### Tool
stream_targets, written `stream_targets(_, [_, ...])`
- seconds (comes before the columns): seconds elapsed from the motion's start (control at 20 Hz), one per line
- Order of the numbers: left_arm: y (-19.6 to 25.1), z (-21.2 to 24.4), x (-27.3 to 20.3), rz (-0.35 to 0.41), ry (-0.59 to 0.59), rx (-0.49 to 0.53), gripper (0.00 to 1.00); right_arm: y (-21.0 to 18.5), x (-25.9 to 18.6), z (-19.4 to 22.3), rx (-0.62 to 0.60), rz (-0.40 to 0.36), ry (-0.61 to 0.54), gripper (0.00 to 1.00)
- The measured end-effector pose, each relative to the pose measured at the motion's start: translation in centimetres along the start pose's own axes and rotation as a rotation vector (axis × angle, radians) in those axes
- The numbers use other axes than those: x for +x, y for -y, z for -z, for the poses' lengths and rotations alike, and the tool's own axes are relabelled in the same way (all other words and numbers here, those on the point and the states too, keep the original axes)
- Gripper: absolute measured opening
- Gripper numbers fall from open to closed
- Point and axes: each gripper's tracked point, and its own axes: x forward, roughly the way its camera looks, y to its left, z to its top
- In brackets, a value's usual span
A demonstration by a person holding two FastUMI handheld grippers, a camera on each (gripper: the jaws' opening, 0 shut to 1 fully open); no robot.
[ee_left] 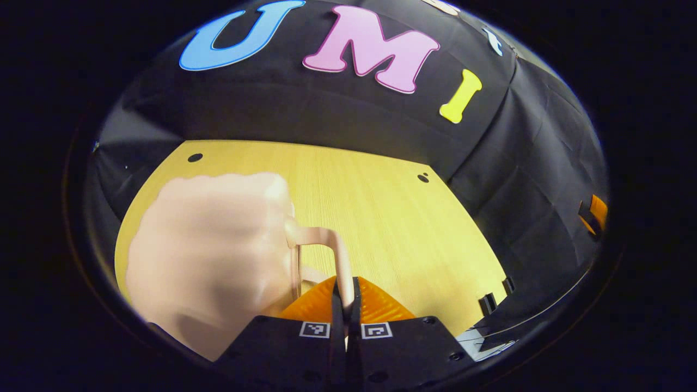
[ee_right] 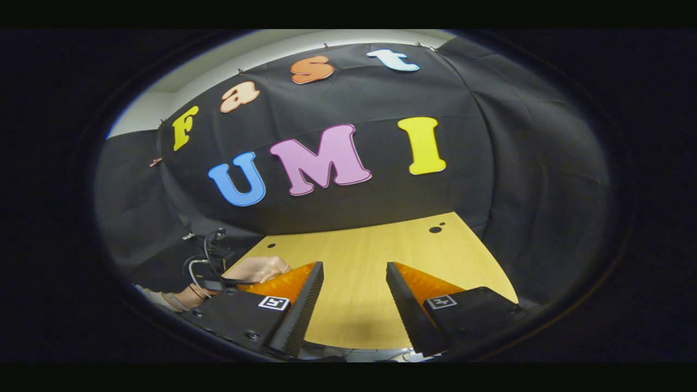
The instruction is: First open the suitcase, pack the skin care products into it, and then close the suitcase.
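A pale pink suitcase (ee_left: 212,250) fills the left of the left gripper view, close and blurred, resting on the wooden table (ee_left: 392,218). Its thin looped handle (ee_left: 326,237) sticks out to the right and bends down between my fingers. My left gripper (ee_left: 346,287) is shut on that handle. In the right gripper view my right gripper (ee_right: 354,272) stands open above the table (ee_right: 359,250) with nothing between its fingers. A bit of the pink suitcase (ee_right: 262,269) shows behind its left finger. No skin care products can be seen.
Black cloth walls close off the table at the back and right. Cables and a small black device (ee_right: 209,261) sit off the table's left edge in the right gripper view. Black brackets (ee_left: 490,302) line the table's near right edge.
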Motion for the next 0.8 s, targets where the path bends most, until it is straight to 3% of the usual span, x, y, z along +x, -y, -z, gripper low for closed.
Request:
stream_targets(0.1, [0.4,0.1,0.7,-0.010,0.022,0.009,0.07,1.5,-0.6,1.2,-0.009,0.030,-0.018,0.75])
stream_targets(0.2, [1.6,0.0,0.5,0.016,0.067,0.088,0.08,2.1,-1.0,1.6,-0.036,0.043,-0.022,0.75])
stream_targets(0.25, [2.5,-1.0,-0.4,0.025,0.093,0.128,0.22,2.2,-1.0,1.7,-0.052,0.045,-0.019,0.75])
stream_targets(0.4, [4.3,-4.6,-3.3,0.013,0.210,0.168,0.42,2.5,-0.2,1.8,-0.048,0.051,-0.012,0.76])
stream_targets(0.45, [5.4,-5.9,-4.5,0.028,0.248,0.171,0.56,2.2,-0.1,1.6,-0.048,0.045,-0.005,0.76])
stream_targets(0.5, [6.6,-7.1,-6.0,0.039,0.291,0.177,0.61,1.9,0.2,1.3,-0.056,0.041,0.002,0.76])
stream_targets(0.55, [7.5,-8.2,-7.3,0.040,0.323,0.191,0.75,1.6,0.5,0.9,-0.072,0.037,0.011,0.76])
stream_targets(0.65, [8.5,-11.0,-10.4,0.017,0.404,0.231,0.87,0.3,0.4,0.1,-0.111,0.033,0.039,0.77])
stream_targets(0.8, [10.7,-15.1,-15.4,0.007,0.546,0.275,0.90,-1.4,0.9,-2.6,-0.148,0.012,0.104,0.82])
